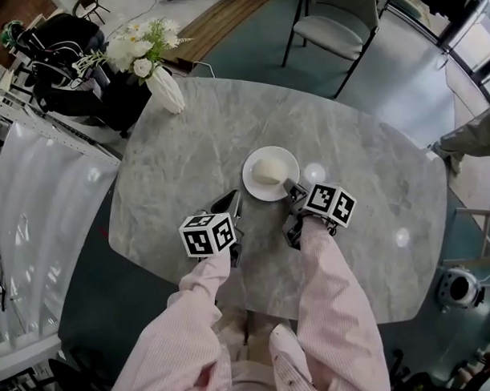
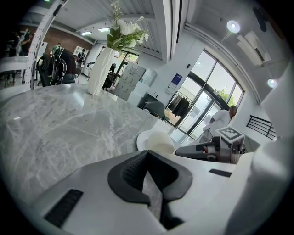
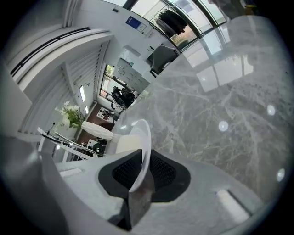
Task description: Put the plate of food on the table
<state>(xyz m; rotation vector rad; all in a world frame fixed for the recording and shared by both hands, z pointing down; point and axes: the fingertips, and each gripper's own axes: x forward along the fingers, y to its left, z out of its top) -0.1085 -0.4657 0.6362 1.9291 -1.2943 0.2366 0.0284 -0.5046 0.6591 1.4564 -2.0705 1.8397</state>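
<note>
Head view with both gripper views; a person in pink striped sleeves (image 1: 337,314) stands at a grey marble table (image 1: 190,165).

**Task object.** The white plate (image 1: 288,160) lies flat on the tabletop near the middle of the table, just ahead of the two grippers. On it sits one pale, rounded piece of food (image 1: 267,171).

**Right gripper** (image 1: 293,187). It reaches the near-right edge of the plate. In the right gripper view the thin white rim stands edge-on between the two dark ribbed pads, which close on it from either side with no gap to be seen.

**Left gripper** (image 1: 229,202). It is held over the table just left of the plate and apart from it. In its own view the jaws are drawn together at the tips, with nothing between them and only marble showing through the narrow slit behind.

**Markings.** Each gripper carries a cube, the left cube (image 1: 207,233) and the right cube (image 1: 330,203), with black-and-white square markers on its faces. These are patterns, not lettering. A blue wall sign (image 2: 175,80) shows in the left gripper view, but its print is too small to read. No brand or label can be made out on the plate.

**Surroundings.** A white vase (image 1: 164,88) of white flowers (image 1: 142,51) stands at the far-left edge of the table, well apart from the plate. A grey chair (image 1: 335,29) stands on the floor beyond the far side.
</note>
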